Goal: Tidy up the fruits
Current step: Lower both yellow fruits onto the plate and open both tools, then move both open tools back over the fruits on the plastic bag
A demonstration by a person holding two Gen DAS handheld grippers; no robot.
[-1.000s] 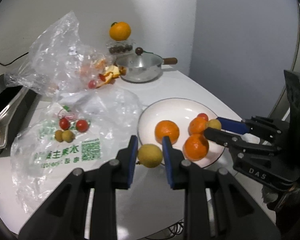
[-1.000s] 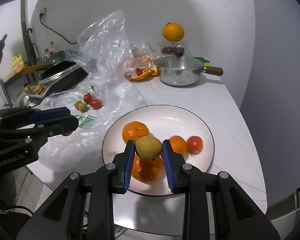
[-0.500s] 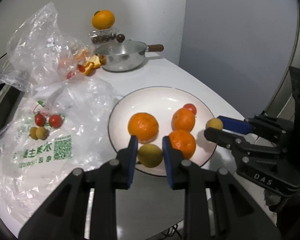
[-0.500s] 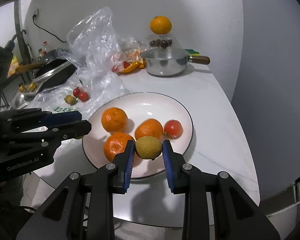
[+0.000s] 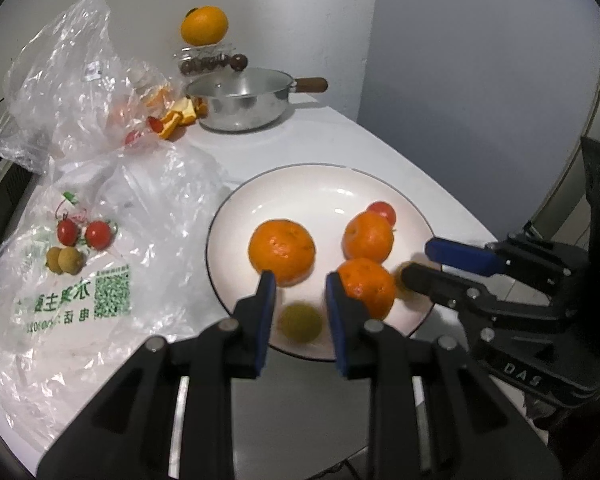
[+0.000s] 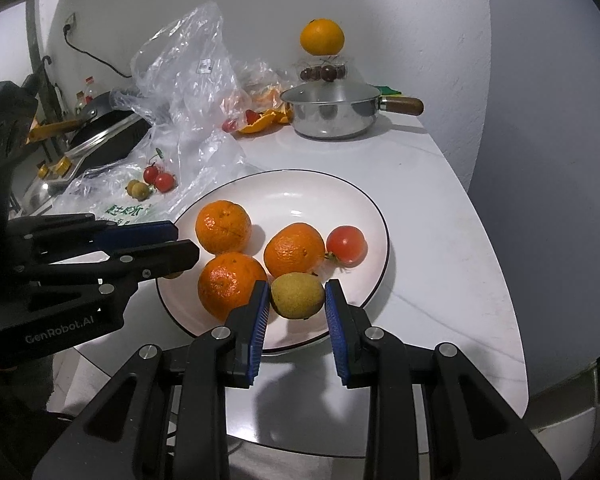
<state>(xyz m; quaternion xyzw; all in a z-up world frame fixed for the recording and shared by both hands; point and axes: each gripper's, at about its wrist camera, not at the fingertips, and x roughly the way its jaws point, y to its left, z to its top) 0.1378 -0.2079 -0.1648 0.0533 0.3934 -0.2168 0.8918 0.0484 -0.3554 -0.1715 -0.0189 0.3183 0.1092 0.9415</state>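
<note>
A white plate [image 5: 320,184] [image 6: 300,188] holds three oranges [image 5: 282,250] [image 6: 223,226] and a red tomato [image 6: 346,244]. My left gripper [image 5: 300,300] is open over the plate's near rim; a blurred yellow-green fruit [image 5: 301,323] lies just below its jaws. My right gripper [image 6: 296,306] is open too, with a gap on each side of a second yellow-green fruit [image 6: 297,295] resting on the plate. Two small tomatoes [image 5: 84,233] and two brown fruits [image 5: 62,258] lie on a plastic bag [image 5: 100,208].
A steel pan with a wooden handle [image 5: 244,98] stands at the back, with orange peel [image 5: 180,118] beside it and an orange [image 5: 204,25] on a clear box. A dark stove and wok [image 6: 100,132] are at far left. The table edge [image 6: 512,320] curves close on the right.
Both grippers moved over the plate and opened. Each let go of its yellow-green fruit; the left one's fruit is dropping onto the plate, the right one's rests between the jaws.
</note>
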